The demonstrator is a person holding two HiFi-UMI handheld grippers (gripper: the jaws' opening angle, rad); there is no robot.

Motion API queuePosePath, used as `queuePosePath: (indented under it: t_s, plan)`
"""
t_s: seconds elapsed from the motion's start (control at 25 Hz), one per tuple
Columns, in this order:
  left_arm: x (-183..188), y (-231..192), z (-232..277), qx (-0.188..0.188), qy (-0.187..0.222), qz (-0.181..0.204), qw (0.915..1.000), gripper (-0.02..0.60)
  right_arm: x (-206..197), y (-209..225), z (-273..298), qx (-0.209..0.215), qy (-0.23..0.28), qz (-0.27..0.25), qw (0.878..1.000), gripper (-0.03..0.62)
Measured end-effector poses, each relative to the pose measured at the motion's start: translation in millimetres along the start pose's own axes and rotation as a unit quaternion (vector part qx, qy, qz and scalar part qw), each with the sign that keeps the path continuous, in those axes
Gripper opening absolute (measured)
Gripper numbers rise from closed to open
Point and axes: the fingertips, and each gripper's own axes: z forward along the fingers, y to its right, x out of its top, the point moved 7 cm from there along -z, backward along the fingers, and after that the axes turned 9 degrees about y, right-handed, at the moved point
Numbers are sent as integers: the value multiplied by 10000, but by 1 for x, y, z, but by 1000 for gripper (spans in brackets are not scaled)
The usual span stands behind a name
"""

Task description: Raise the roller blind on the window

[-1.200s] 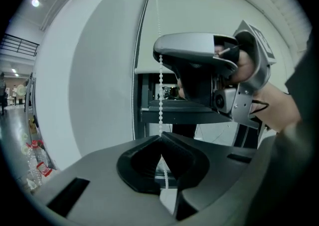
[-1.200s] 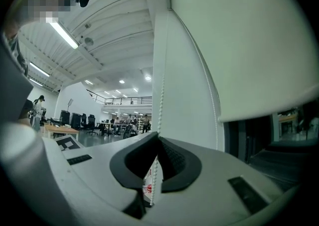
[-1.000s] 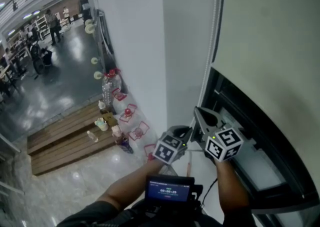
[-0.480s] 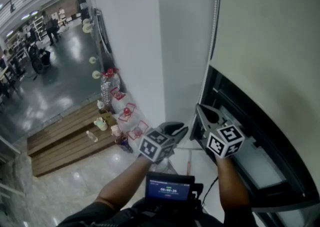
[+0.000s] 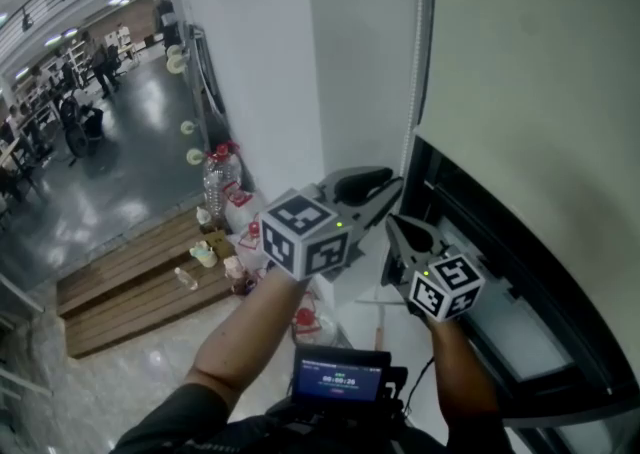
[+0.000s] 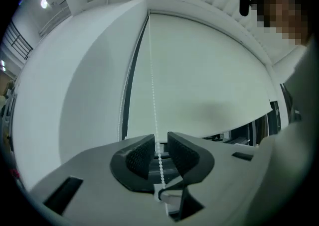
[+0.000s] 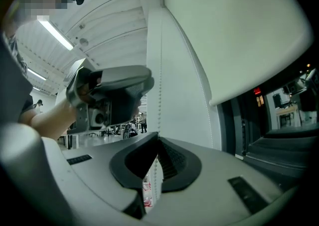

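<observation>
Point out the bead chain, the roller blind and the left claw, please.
bead chain [image 6: 153, 95]: left gripper view, on the strand above the claw.
roller blind [image 5: 540, 62]: head view, middle of the fabric.
left claw [image 6: 160, 141]: left gripper view, midway between its open tips, chain in the gap.

The pale cream cloth roller blind [image 5: 540, 72] hangs flat and covers most of the dark window [image 5: 520, 282]. The thin white bead chain [image 6: 153, 95] hangs straight down beside its left edge.

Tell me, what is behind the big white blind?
Below the blind, a dark window frame shows. Higher up, the blind covers the window, so nothing behind it can be seen.
</observation>
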Motion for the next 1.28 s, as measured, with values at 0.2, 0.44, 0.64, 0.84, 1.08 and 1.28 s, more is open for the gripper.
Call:
queuePosePath:
  t_s: [0.2,0.44,0.64,0.84,1.08,1.28]
  plan:
    - [9,-4,23,104,-129,120,9998,50,3,-5,-1,55,-14,-35,10000,2]
    - [11,0,22,67,30,48,10000,-2,6,-5,-5,44,12,-46,10000,2]
    - [8,1,22,150,19,222,9996,-2,3,-5,-3,70,-66,-52,9999,2]
    - [-10,2,16,223,-168,156,9995,-2,-16,-5,-7,30,-281,30,9996,2]
    - [-30,13,9,275,-401,224,9986,-2,-38,-6,-18,-40,-515,198,9985,2]
    - [-60,11,3,302,-652,86,9974,-2,-65,-6,-22,-94,-764,349,9964,2]
